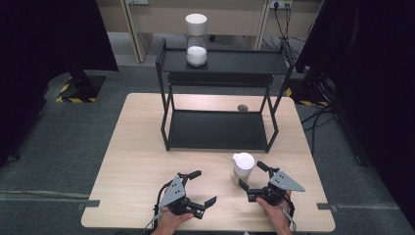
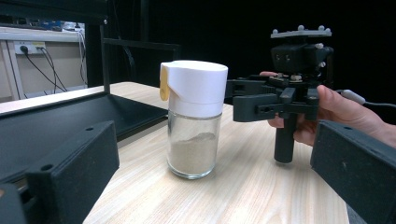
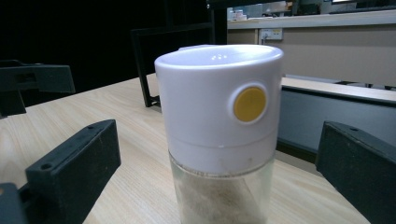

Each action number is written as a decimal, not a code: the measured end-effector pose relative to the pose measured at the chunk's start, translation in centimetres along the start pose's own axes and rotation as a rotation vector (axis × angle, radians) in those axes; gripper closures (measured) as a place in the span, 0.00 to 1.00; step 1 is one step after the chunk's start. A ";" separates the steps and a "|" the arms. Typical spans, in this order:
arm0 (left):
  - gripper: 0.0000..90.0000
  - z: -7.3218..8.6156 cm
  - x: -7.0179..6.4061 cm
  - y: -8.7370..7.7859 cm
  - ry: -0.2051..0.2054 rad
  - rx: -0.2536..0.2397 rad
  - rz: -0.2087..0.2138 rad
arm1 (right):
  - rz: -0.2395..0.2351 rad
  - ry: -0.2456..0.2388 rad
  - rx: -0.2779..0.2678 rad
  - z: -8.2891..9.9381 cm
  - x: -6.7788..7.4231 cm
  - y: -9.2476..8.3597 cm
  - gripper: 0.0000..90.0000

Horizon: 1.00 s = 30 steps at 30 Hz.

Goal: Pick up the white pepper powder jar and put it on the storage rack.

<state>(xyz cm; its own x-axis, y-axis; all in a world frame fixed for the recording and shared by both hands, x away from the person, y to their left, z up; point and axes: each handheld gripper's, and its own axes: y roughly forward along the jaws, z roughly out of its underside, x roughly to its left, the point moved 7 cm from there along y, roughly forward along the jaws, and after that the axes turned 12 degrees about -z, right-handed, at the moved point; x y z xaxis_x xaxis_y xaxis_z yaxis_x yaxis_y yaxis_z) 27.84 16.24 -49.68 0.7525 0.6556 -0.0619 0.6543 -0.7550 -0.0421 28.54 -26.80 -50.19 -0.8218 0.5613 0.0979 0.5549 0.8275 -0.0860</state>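
Centre frame: glass shaker (image 3: 219,140), upright on wooden table (image 3: 93,112), white cap with yellow button (image 3: 250,104) facing camera. Lower corners: right gripper (image 3: 219,172) jaws spread wide, clear of glass. Upper background: black shelf rack (image 3: 159,60).

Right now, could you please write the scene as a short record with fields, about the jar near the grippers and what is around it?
near jar: glass jar with white lid, upright on the table, powder inside, yellow button on the lid
right gripper: open, jaws on either side of the near jar, not touching
left gripper: open, apart from the jar, facing it
rack: black two-level rack behind the jar
second jar: white-lidded jar on the rack's top shelf
small item: grey object by the rack, too small to tell
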 end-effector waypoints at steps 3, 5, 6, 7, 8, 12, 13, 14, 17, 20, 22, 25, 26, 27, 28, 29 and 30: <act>0.01 0.0 0.1 0.0 -0.002 -0.001 -0.002 | -0.005 -0.002 0.004 -0.1 -0.1 0.4 0.01; 0.01 0.0 0.1 0.0 -0.002 -0.001 -0.004 | -0.011 -0.002 0.008 -0.2 -0.1 0.7 0.01; 0.01 0.0 0.1 0.0 -0.002 -0.002 -0.004 | -0.012 -0.004 0.008 -0.3 -0.1 0.9 0.01; 0.01 0.0 0.1 0.0 -0.001 -0.001 -0.004 | -0.013 -0.004 0.008 -0.3 -0.2 1.0 0.01; 0.01 0.0 0.1 0.0 0.000 0.000 -0.003 | -0.014 0.001 0.009 -0.3 -0.2 1.1 0.02; 0.00 0.0 0.1 0.0 -0.002 0.003 -0.004 | -0.014 0.005 0.023 -0.3 -0.3 1.4 0.03; 0.00 0.0 0.1 0.0 -0.003 0.003 -0.004 | -0.013 0.002 0.025 -0.3 -0.3 1.4 0.04; 0.00 0.0 0.1 0.0 -0.004 0.003 -0.004 | -0.012 -0.001 0.027 -0.3 -0.3 1.4 0.05; 0.00 0.0 0.1 0.0 -0.003 0.002 -0.005 | -0.009 -0.015 0.034 -0.4 -0.4 1.6 0.07; 0.00 0.0 0.1 0.0 -0.005 0.004 -0.006 | -0.005 -0.016 0.040 -0.5 -0.4 1.7 0.08; 0.00 0.0 0.2 0.0 -0.005 0.004 -0.007 | -0.004 -0.021 0.047 -0.7 -0.5 1.9 0.09; 0.00 0.0 0.2 0.0 -0.005 0.005 -0.007 | 0.001 -0.024 0.058 -0.8 -0.5 2.2 0.11; 0.00 0.0 0.2 0.0 -0.006 0.006 -0.007 | 0.005 -0.024 0.063 -0.9 -0.5 2.2 0.12; 0.00 0.0 0.2 0.0 -0.006 0.006 -0.007 | 0.008 -0.025 0.066 -0.9 -0.5 2.3 0.13; 0.00 0.0 0.2 0.0 -0.005 0.006 -0.007 | 0.010 -0.026 0.070 -0.9 -0.5 2.3 0.14; 0.00 0.0 0.2 0.0 -0.005 0.006 -0.007 | 0.010 -0.028 0.072 -0.9 -0.5 2.4 0.17; 0.00 0.0 0.2 0.0 -0.006 0.006 -0.007 | 0.006 -0.033 0.076 -0.9 -0.6 2.4 0.19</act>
<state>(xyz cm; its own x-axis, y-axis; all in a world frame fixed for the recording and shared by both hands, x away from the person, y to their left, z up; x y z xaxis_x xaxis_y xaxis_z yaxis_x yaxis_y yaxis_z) 27.99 16.38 -49.71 0.7476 0.6607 -0.0676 0.6589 -0.7506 -0.0485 30.49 -25.14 -49.58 -0.8228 0.5646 0.0647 0.5497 0.8196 -0.1615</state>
